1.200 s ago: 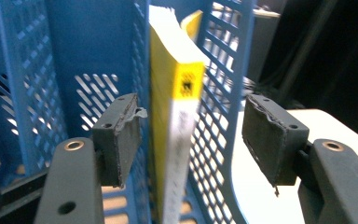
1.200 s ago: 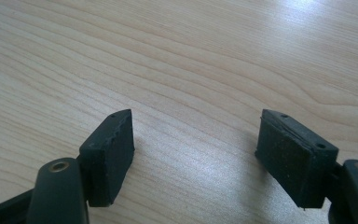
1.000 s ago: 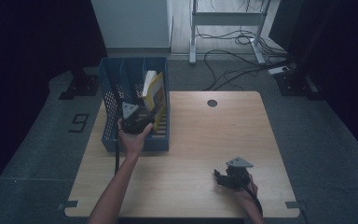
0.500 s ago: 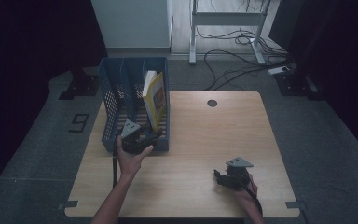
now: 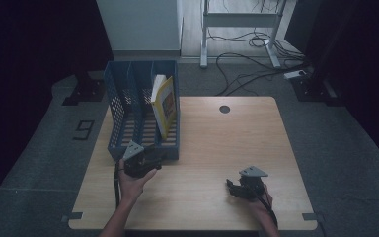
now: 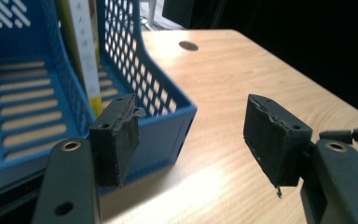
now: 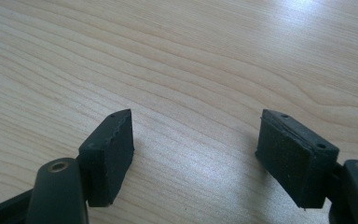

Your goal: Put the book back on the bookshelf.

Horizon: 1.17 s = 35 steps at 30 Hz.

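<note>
High view: the left claw (image 5: 150, 159) sits at about 7 o'clock on the wooden surface (image 5: 212, 143), just in front of the near right corner of the blue file rack (image 5: 123, 106); the right claw (image 5: 234, 187) rests at about 5 o'clock, well apart from the rack.
Left claw state: 2 jaws wide apart with nothing between them; they have barely widened in the last moment.
Left gripper view: the left pad (image 6: 116, 137) stands in front of the rack's (image 6: 168, 116) low front wall, the right pad (image 6: 272, 140) over bare wood; whether the left pad touches the wall cannot be told.
Right claw state: 2 jaws apart and empty.
Right gripper view: both pads (image 7: 109, 156) hang low over the wood grain (image 7: 191, 70), with bare surface in the gap.
Rack: 3 compartments, standing at about 10 o'clock on the surface, its open low end toward the person.
Book: a yellow book (image 5: 164, 104) stands in the rightmost compartment, leaning toward the rack's right wall, with its white page edge up; in the left gripper view its white and yellow spine (image 6: 86, 51) rises behind the left pad.
Surface hole: a dark round opening (image 5: 224, 109) at about 12 o'clock, well apart from both claws.
Hands: the left hand (image 5: 133, 180) holds its gripper from below and behind; the right hand (image 5: 259, 202) holds its gripper at the near edge.
</note>
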Available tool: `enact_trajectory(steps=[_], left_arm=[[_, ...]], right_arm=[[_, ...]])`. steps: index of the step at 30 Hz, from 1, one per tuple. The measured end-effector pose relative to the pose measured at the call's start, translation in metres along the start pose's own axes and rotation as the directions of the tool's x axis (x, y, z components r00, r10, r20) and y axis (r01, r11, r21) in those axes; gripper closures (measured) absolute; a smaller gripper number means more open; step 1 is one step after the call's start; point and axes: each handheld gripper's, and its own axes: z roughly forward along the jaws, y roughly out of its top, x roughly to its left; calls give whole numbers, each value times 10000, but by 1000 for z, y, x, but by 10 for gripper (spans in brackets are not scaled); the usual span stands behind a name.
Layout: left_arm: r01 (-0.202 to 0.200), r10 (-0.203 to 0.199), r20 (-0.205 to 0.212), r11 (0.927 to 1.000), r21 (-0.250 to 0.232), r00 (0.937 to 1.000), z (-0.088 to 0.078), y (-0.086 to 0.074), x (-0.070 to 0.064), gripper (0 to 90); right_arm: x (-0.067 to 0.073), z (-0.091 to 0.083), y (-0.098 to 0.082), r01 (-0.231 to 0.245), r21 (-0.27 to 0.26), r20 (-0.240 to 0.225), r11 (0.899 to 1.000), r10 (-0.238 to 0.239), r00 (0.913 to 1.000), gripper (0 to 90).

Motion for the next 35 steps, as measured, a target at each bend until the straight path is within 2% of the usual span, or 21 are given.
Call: enact_trajectory(steps=[2, 6, 12, 17, 23, 25, 29, 35], left_arm=[[38, -38, 13, 9999, 158, 10000, -2, -6, 1, 357], [446, -458, 341, 9985, 330, 9984, -6, -19, 1, 347], [259, -275, 294, 9982, 546, 9992, -11, -36, -3, 347], [28, -49, 275, 9972, 746, 9996, -13, -42, -3, 349], [221, -253, 373, 9963, 834, 9990, -10, -50, 1, 349], [188, -227, 375, 9948, 1006, 9990, -8, -52, 1, 346], [249, -292, 411, 9946, 1010, 9987, -9, -53, 2, 343], [198, -225, 232, 9934, 1126, 9995, -10, -57, 3, 341]], right_arm=[[0, 0, 0, 9, 1, 3, 10000, -9, 10000, 262], [0, 0, 0, 8, 1, 4, 10000, -8, 10000, 262], [0, 0, 0, 9, 1, 6, 10000, -9, 10000, 262], [0, 0, 0, 11, 2, 9, 10000, -11, 10000, 262], [0, 0, 0, 11, 2, 25, 10000, -11, 10000, 261], [0, 0, 0, 4, 5, 19, 10000, -4, 10000, 260], [0, 1, 0, 8, -2, 19, 10000, -8, 10000, 260], [0, 1, 1, -2, -10, 19, 10000, 2, 10000, 260]])
